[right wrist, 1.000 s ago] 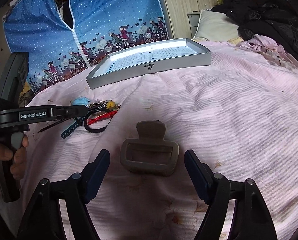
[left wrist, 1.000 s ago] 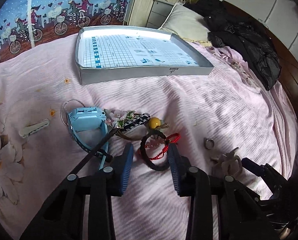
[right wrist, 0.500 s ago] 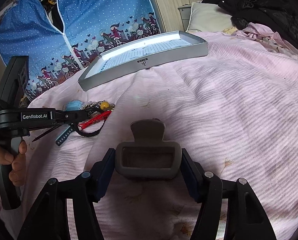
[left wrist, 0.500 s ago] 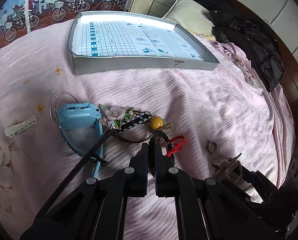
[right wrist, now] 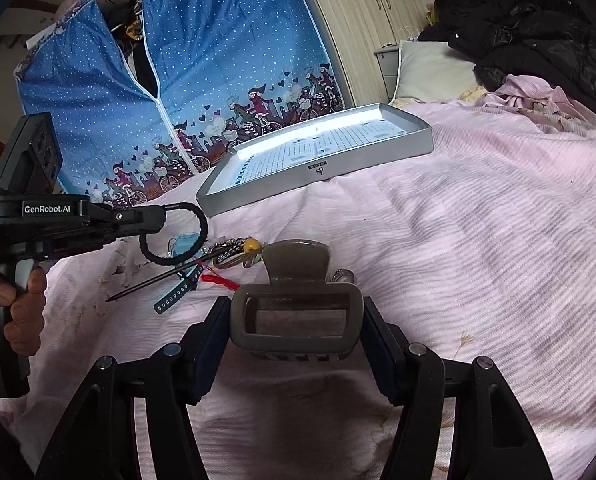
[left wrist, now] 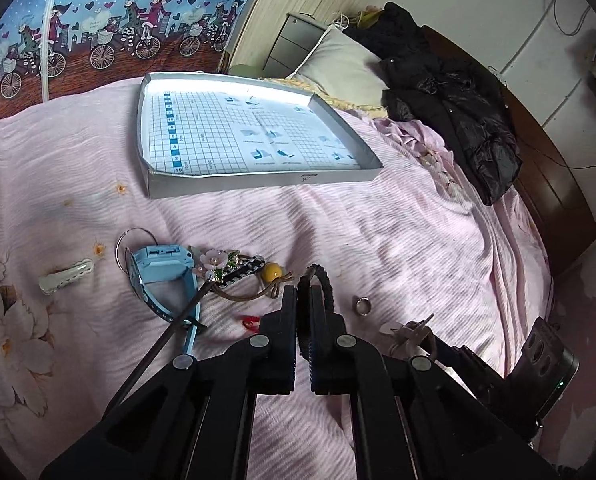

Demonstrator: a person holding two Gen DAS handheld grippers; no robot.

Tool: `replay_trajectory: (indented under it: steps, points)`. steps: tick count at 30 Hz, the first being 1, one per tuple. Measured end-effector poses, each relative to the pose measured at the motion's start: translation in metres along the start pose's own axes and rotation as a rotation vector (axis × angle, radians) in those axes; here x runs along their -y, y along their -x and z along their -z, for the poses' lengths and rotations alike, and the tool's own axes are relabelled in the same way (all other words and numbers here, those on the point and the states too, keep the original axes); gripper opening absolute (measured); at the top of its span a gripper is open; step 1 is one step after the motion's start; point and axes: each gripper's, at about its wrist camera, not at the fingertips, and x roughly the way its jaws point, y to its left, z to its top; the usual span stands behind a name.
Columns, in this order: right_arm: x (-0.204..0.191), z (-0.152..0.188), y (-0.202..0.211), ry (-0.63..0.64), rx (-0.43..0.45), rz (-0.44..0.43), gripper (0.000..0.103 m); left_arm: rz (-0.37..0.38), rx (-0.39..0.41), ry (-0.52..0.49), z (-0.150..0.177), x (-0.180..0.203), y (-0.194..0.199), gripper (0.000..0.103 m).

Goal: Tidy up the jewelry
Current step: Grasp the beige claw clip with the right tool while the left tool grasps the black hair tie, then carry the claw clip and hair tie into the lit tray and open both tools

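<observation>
My left gripper (left wrist: 305, 300) is shut on a black braided bracelet (left wrist: 323, 280), whose loop hangs clear of the pink bedspread in the right wrist view (right wrist: 178, 236). My right gripper (right wrist: 294, 306) is shut on a brown claw hair clip (right wrist: 298, 256), held just above the bed. On the bed lie a blue watch (left wrist: 160, 268), a flower hairpin (left wrist: 214, 264), a yellow-bead tie (left wrist: 272, 271), a red cord (left wrist: 250, 322), a silver ring (left wrist: 363, 305) and a white hair clip (left wrist: 66, 278). The silver tray (left wrist: 258, 178) with its grid-paper floor stands beyond them.
A thin black stick (left wrist: 170, 328) lies across the watch strap. A wire hoop (left wrist: 136, 236) sits by the watch. A pillow (left wrist: 338, 68) and black jackets (left wrist: 458, 100) occupy the head of the bed. A blue printed wardrobe cover (right wrist: 218, 60) stands behind the tray.
The left gripper shut on the black bracelet and raised it off the bed, leaving the red cord behind. The right gripper shut on the brown claw clip and lifted it.
</observation>
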Motion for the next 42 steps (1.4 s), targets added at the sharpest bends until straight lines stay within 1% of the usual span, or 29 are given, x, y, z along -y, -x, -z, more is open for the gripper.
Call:
replay_trajectory:
  steps: [2, 4, 7, 10, 13, 16, 19, 22, 26, 30, 32, 33, 34, 36, 37, 38, 39, 41, 42]
  points:
    - [-0.001, -0.011, -0.003, 0.011, 0.004, -0.006, 0.061, -0.008, 0.028, -0.02, -0.008, 0.004, 0.006, 0.003]
    - [0.0, -0.027, -0.011, 0.022, 0.004, -0.01, 0.061, -0.035, 0.06, -0.042, -0.019, 0.006, 0.007, 0.003]
    - [0.001, -0.061, -0.035, 0.066, 0.011, 0.001, 0.061, -0.076, 0.114, -0.054, -0.04, -0.001, 0.004, 0.003]
    - [0.001, -0.093, -0.068, 0.092, 0.008, 0.02, 0.061, -0.112, 0.155, -0.015, -0.065, -0.02, -0.004, 0.003]
    - [-0.001, -0.119, -0.103, 0.091, 0.0, 0.043, 0.061, -0.13, 0.166, 0.039, -0.087, -0.047, -0.018, 0.003]
    - [-0.005, -0.137, -0.134, 0.099, -0.016, 0.063, 0.061, -0.15, 0.162, 0.075, -0.105, -0.074, -0.031, 0.003]
    - [-0.008, -0.146, -0.164, 0.089, -0.062, 0.06, 0.061, -0.177, 0.13, 0.099, -0.114, -0.096, -0.045, 0.003]
    - [-0.01, -0.149, -0.188, 0.074, -0.098, 0.058, 0.061, -0.181, 0.105, 0.127, -0.116, -0.113, -0.057, 0.003]
    - [-0.016, -0.148, -0.201, 0.105, -0.114, 0.068, 0.061, -0.178, 0.081, 0.173, -0.111, -0.13, -0.067, 0.003]
    - [-0.018, -0.143, -0.207, 0.106, -0.147, 0.058, 0.061, -0.19, 0.063, 0.192, -0.108, -0.135, -0.071, 0.003]
    - [-0.016, -0.142, -0.204, 0.102, -0.15, 0.052, 0.071, -0.191, 0.062, 0.199, -0.105, -0.136, -0.07, 0.004]
    - [-0.015, -0.141, -0.199, 0.102, -0.135, 0.049, 0.082, -0.196, 0.052, 0.207, -0.104, -0.136, -0.07, 0.004]
    - [-0.015, -0.141, -0.193, 0.104, -0.115, 0.046, 0.088, -0.199, 0.042, 0.22, -0.102, -0.137, -0.069, 0.004]
    - [-0.014, -0.14, -0.176, 0.106, -0.068, 0.042, 0.091, -0.188, 0.041, 0.247, -0.098, -0.138, -0.063, 0.005]
    - [-0.015, -0.14, -0.167, 0.106, -0.047, 0.038, 0.094, -0.184, 0.051, 0.257, -0.096, -0.138, -0.058, 0.007]
    - [-0.015, -0.139, -0.157, 0.107, -0.026, 0.035, 0.097, -0.18, 0.062, 0.266, -0.095, -0.137, -0.052, 0.019]
    - [-0.018, -0.139, -0.147, 0.111, -0.005, 0.035, 0.103, -0.171, 0.075, 0.276, -0.093, -0.136, -0.045, 0.04]
    - [-0.02, -0.136, -0.125, 0.117, 0.042, 0.026, 0.103, -0.141, 0.126, 0.28, -0.088, -0.13, -0.027, 0.054]
    - [-0.021, -0.135, -0.115, 0.12, 0.059, 0.02, 0.103, -0.128, 0.15, 0.27, -0.087, -0.125, -0.018, 0.055]
